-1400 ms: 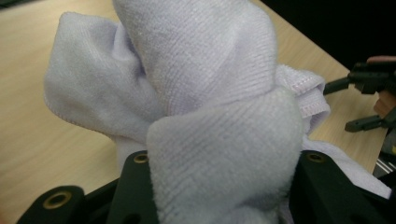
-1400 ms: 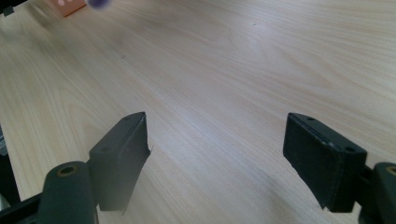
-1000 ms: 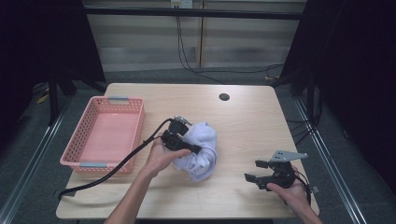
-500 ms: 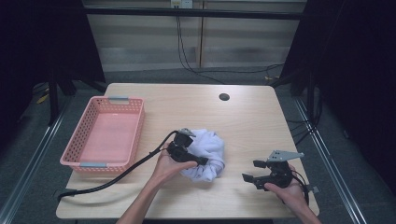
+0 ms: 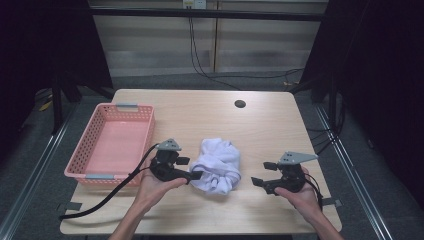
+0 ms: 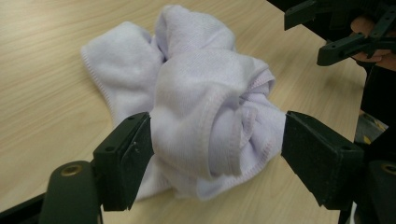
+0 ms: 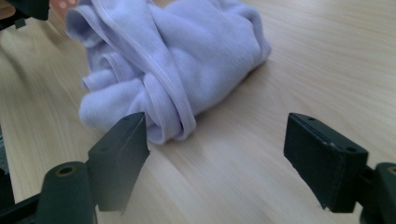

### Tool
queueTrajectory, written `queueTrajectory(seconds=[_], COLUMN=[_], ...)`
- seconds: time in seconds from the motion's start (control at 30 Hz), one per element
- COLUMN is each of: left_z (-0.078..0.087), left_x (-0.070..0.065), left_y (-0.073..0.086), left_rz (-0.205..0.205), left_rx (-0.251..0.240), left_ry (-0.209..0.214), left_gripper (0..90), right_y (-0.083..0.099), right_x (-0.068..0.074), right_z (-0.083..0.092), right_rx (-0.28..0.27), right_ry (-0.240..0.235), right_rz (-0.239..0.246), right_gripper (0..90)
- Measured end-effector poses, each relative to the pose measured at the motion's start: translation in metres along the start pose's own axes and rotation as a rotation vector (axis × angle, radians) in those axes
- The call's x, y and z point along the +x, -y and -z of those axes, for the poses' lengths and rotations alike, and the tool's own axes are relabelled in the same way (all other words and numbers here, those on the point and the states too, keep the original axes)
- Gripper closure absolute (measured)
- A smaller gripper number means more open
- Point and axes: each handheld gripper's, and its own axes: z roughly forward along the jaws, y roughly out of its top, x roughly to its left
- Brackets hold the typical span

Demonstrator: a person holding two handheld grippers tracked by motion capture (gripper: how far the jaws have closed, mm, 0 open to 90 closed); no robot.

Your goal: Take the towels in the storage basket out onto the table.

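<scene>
A crumpled white towel (image 5: 217, 166) lies between both wide-open tools, left (image 5: 192, 169) just opened; the pink basket (image 5: 88, 156) holds nothing.

From the left gripper (image 6: 217, 154), the far side of the crumpled white terry cloth (image 6: 201, 102) is hidden behind its own folds. Beyond it, the right gripper (image 6: 336, 32) is cut off by the top edge.
</scene>
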Motion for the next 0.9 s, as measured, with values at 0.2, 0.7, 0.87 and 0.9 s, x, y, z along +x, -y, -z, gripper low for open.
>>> queueTrajectory(seconds=[0.2,0.7,0.87,0.9], left_z=[0.02,-0.054,-0.049,-0.041], left_x=[-0.015,0.002,0.006,0.007], left_y=[0.028,0.018,0.015,0.014], left_rz=[-0.019,-0.036,-0.038,-0.02], left_rx=[-0.13,-0.019,-0.051,-0.087], left_ry=[0.013,-0.105,-0.103,-0.085], left_gripper=[54.7,69.3,86.2,86.6], right_y=[-0.025,-0.044,-0.049,-0.052], right_x=[0.009,0.01,0.008,0.007], right_z=[-0.025,-0.068,-0.052,-0.045], right_rx=[0.001,-0.032,-0.064,-0.088], right_ry=[-0.046,-0.112,-0.098,-0.084], right_rz=[0.047,0.016,0.008,0.009], right_gripper=[28.3,83.4,85.5,85.5])
